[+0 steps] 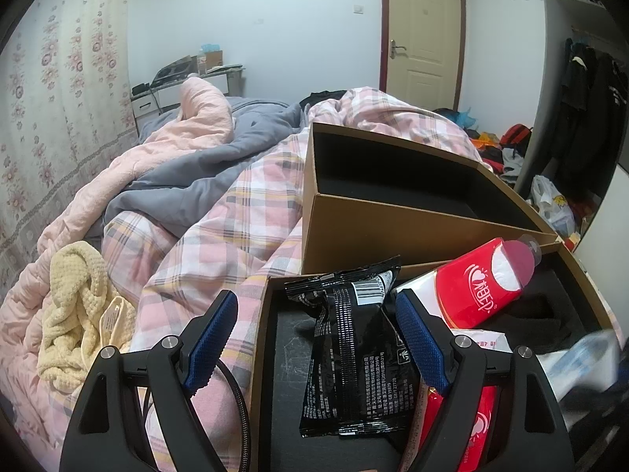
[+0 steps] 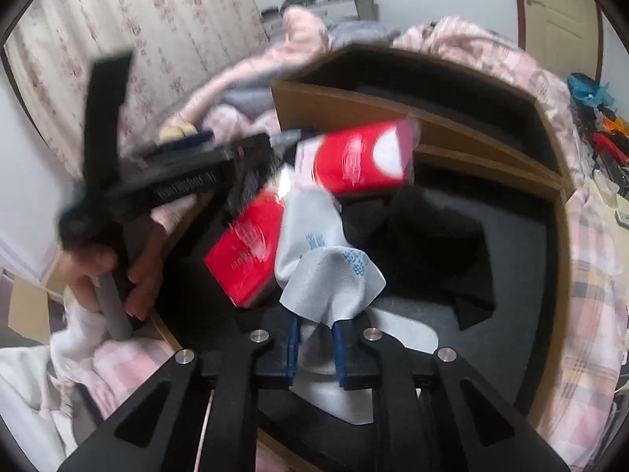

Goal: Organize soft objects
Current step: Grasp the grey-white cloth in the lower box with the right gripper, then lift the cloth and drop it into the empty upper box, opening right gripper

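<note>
Cloth (image 2: 326, 259): pinched in right gripper (image 2: 316, 348), over near box (image 2: 558, 275).
Left gripper (image 1: 314, 338): agape, empty.
Risk: thin pinch may slip.

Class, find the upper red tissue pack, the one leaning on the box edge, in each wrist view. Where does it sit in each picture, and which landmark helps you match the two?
Left wrist view: the red tissue pack lies right of centre, tilted, leaning on the near box's far edge.
Right wrist view: the same pack is above centre, blurred, above the grey cloth.
Shared landmark: the empty brown box behind it.
</note>
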`<state>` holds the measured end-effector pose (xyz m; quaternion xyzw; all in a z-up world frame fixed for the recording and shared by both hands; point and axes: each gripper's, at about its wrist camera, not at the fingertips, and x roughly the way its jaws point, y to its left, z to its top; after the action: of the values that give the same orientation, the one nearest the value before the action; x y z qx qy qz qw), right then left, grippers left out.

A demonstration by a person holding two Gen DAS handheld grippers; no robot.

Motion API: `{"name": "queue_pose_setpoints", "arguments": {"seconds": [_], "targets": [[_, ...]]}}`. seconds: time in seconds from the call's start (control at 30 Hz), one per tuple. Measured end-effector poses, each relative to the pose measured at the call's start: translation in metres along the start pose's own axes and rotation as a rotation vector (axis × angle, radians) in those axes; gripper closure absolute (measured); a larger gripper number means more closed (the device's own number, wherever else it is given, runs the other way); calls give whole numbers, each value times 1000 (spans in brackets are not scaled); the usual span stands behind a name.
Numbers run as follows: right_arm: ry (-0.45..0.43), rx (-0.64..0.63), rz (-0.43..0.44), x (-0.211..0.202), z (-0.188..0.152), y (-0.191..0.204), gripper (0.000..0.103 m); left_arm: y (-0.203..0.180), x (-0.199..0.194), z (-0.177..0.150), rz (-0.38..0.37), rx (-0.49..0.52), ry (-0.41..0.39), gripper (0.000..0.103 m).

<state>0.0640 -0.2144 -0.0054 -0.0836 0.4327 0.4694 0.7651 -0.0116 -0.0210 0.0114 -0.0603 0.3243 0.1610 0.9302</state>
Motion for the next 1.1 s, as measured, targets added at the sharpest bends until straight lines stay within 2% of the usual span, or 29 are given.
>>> {"name": "queue_pose_setpoints", "arguments": {"seconds": [0.17,0.3,0.47,0.7,0.8,0.93,1.0,1.1], "targets": [[-176,11,38,-44,10,3,94,0,0,0,2,3,1,23],[-295,13,12,-65,33,2,94,0,0,0,1,1,1,23],[-432,23,-48,-71,59,-6,94,0,3,0,0,0,10,23],[-573,90,-111,-64,73,-32,94,4,4,-2,-6,-3,24,23],[-580,116,-124,-57,73,-42,94,4,4,-2,-5,-2,24,23],[-524,171,-142,-34,65,-60,94,4,2,-1,7,-13,2,23],[-496,192,-129,-26,56,-65,94,3,-1,0,7,-10,-15,23],[-461,194,-156,-21,50,-65,94,0,-3,0,12,8,-30,23]]}}
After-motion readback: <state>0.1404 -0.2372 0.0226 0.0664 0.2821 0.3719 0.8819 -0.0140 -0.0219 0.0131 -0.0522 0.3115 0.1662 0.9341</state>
